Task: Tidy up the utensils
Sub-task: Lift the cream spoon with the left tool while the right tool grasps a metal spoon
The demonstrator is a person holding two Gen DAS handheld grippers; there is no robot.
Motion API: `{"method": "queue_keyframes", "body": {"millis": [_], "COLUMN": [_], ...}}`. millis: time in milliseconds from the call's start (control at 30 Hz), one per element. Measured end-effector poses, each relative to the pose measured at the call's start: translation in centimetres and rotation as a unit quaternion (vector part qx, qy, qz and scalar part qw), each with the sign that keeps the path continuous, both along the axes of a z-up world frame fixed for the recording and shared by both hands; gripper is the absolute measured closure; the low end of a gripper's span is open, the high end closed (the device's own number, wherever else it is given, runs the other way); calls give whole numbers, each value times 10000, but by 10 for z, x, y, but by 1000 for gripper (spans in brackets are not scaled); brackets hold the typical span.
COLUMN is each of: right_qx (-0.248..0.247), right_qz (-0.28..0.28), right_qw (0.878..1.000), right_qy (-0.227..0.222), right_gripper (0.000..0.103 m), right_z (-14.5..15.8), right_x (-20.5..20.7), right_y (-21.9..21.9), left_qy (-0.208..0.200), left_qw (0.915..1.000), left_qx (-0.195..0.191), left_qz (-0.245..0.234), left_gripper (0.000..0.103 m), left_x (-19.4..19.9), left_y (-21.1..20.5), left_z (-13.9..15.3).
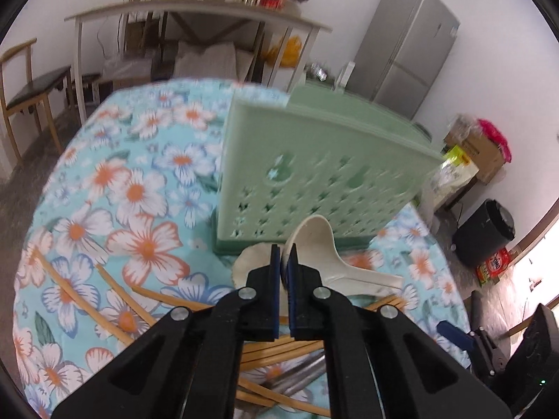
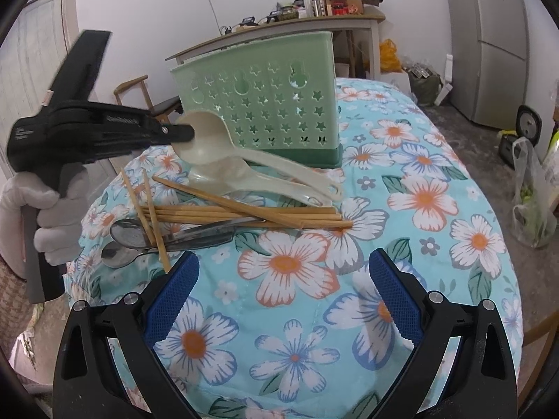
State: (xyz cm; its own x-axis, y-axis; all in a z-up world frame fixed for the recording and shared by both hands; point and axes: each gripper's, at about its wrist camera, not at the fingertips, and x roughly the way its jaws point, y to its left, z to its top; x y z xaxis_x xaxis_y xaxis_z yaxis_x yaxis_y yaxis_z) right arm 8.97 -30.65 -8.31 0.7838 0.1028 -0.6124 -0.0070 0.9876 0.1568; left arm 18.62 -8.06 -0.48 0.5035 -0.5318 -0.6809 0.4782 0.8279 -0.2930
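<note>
**Left tool clamped on cream spoon; right tool wide apart**

Right wrist view, bottom of frame: right tool (image 2: 281,296) has its blue pads (image 2: 171,296) spread wide, nothing between them, over the floral worktop (image 2: 436,209). Centre left: a heap of wooden chopsticks (image 2: 244,214) lies across two metal spoons (image 2: 127,232). Just above, a second cream spoon (image 2: 251,181) lies flat on the worktop. Left of centre: left tool (image 2: 185,132), held in a white-gloved hand (image 2: 52,216), grips the bowl rim of the cream spoon (image 2: 223,143); the bowl is raised, the handle slopes down to the right. Upper centre: green perforated utensil holder (image 2: 265,104) stands upright behind the spoons.

Left wrist view: left tool is shut on the spoon's bowl edge, holder directly beyond.
</note>
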Motion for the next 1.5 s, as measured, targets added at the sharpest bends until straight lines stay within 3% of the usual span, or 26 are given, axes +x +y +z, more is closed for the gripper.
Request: {"method": "queue_keyframes", "body": {"millis": [200,400,667,833,900,1167,1500], "right_qx": [-149,-330,-538,-866,-1064,-1955,-2472], "right_qz": [-35,52,824,1414,1600,1858,1893], "right_qw": [9998,9980,9909,9801,9749,9598,9499], "right_qy": [-140,-540,-922,-1092,-1127,-774,-289], "right_gripper": [12,18,31,39,47,75,92], "right_z": [7,22,38,42,39,6,-18], "right_x": [-15,-41,-54,-45,-39,-2,30], "right_y": [4,12,56,104,124,175,191], "left_qy": [-555,-864,-1133,-1243,-1264,-1154,-1032], "left_qw": [9980,9936,9845,9782,9760,9725,9713], "left_qx": [-271,-510,-722,-808,-820,-831,-873], "left_qz": [131,525,1124,1451,1572,1845,1955], "left_gripper": [100,100,100,100,100,100,100], "left_x": [-32,-58,-85,-91,-92,-88,-72], "left_y": [19,55,114,146,158,184,198], "left_z": [30,54,70,75,75,64,49]}}
